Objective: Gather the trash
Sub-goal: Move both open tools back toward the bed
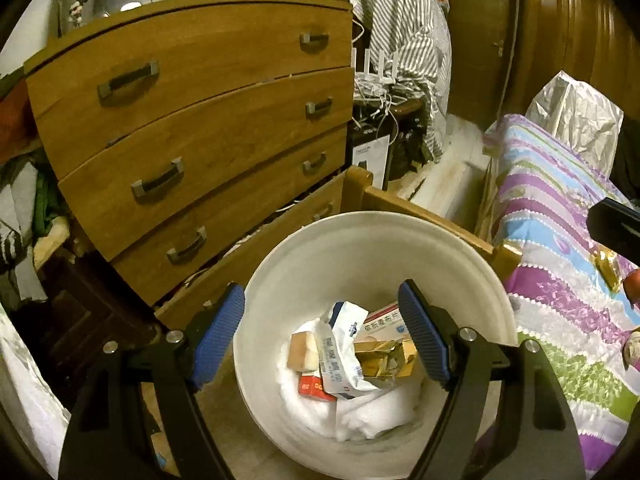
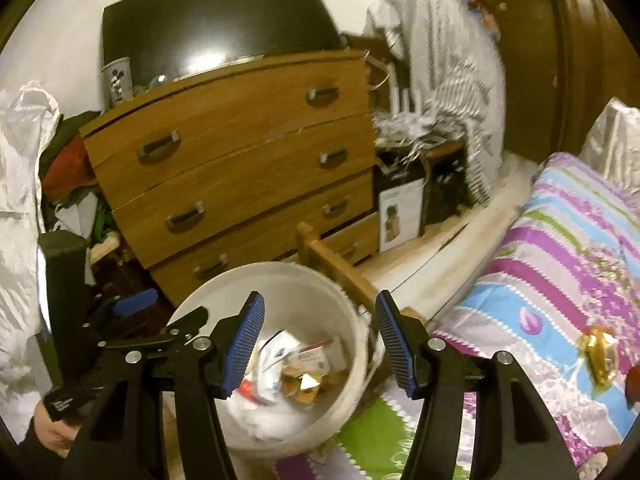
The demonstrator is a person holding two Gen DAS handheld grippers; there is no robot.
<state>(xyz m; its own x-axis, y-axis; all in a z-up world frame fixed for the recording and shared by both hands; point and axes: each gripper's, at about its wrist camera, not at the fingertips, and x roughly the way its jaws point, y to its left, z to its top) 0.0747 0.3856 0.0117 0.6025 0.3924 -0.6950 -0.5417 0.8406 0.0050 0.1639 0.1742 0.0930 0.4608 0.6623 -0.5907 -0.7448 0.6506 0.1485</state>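
Trash fills the bottom of a white bucket (image 1: 372, 248) standing on the floor between a wooden dresser (image 1: 192, 120) and the bed (image 1: 560, 240): a gold wrapper (image 1: 384, 358), a white printed packet (image 1: 340, 352), small boxes and white tissue. The left gripper (image 1: 322, 336) hangs above the bucket's mouth with its blue fingers (image 1: 218, 336) spread and nothing between them. The right gripper (image 2: 320, 344) is also over the bucket's rim, fingers (image 2: 394, 344) apart and empty. On the striped bedspread (image 2: 560, 264) lies another gold wrapper (image 2: 600, 354), well apart from the bucket. A dark screen (image 2: 216, 16) stands on the dresser beside a cartoon cup (image 2: 116, 80).
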